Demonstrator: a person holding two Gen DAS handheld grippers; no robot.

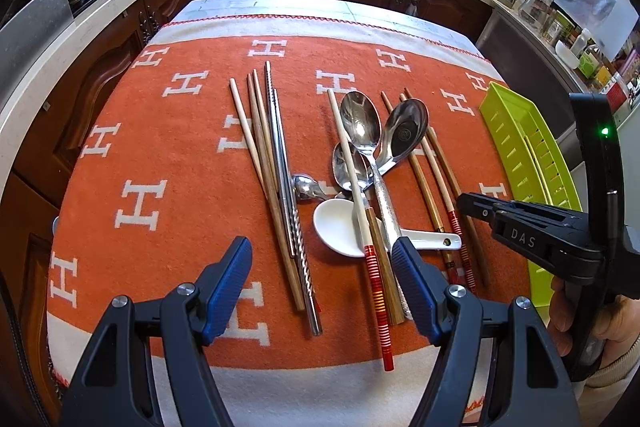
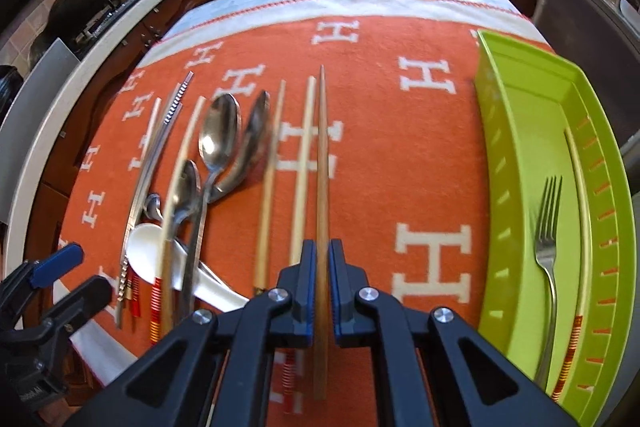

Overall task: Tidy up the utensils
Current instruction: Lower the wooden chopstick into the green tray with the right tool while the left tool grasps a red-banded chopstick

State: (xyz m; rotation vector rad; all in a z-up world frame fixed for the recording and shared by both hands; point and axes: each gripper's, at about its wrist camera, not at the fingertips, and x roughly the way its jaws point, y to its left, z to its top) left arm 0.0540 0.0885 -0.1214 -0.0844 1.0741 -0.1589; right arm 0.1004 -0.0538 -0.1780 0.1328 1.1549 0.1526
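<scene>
1. left wrist view: the left gripper (image 1: pixel 322 277) is wide open, holding nothing, above the chopsticks (image 1: pixel 276 183) and spoons (image 1: pixel 360 125) on the orange cloth (image 1: pixel 132 147).
2. right wrist view: the right gripper (image 2: pixel 322 277) pinches 1 wooden chopstick (image 2: pixel 322 163) near its thick end. it looks light, stiff and smooth, so it may slip. the green tray (image 2: pixel 516 99) beside it holds a fork (image 2: pixel 546 227).

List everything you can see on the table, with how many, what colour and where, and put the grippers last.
cloth: one, orange with white H marks, covers the table.
tray: one, lime green, at the right edge of the cloth.
fork: one, silver, in the tray beside a chopstick.
metal spoons: four, silver, mid-cloth.
ceramic spoon: one, white, under the pile.
metal chopsticks: two, silver, left group.
other chopsticks: wood and pale, some red-banded; overlap hides the count.
held chopstick: one, brown wood.
left gripper: blue fingers open, above the pile.
right gripper: shut on the held chopstick.
</scene>
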